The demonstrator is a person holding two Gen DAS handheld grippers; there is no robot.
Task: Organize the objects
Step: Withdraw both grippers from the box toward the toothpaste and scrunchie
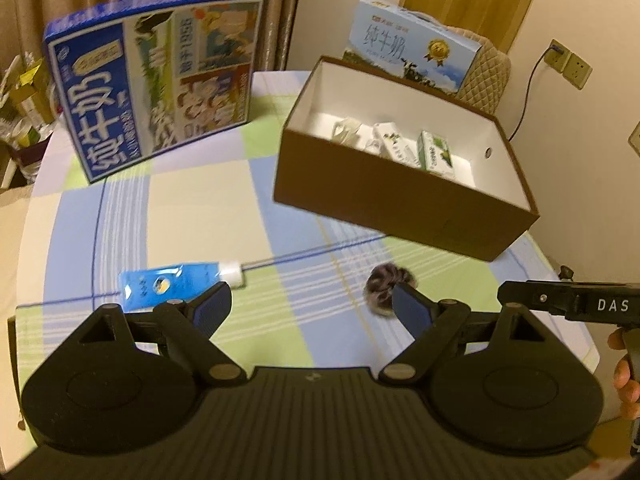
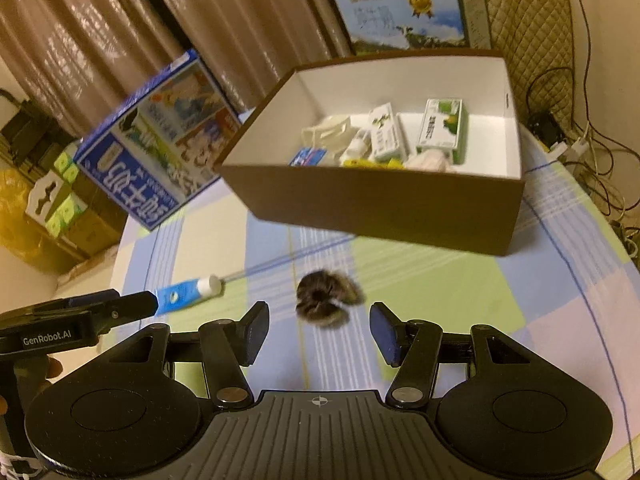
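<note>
Here the left gripper [image 1: 312, 308] and right gripper [image 2: 318, 330] both gape, holding nothing. The furry scrunchie [image 2: 326, 298] lies at twelve o'clock of the right fingers, the blue tube [image 1: 176, 285] at ten. Beyond stands the brown box [image 2: 384, 204].

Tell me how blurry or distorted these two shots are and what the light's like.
Left wrist view: warm dim indoor light, fisheye bending the table edge, motion smear on the blue milk carton box. Right wrist view: same yellowish cast, the furry scrunchie and the brown box are smeared, glare streaks on the curtain.
</note>
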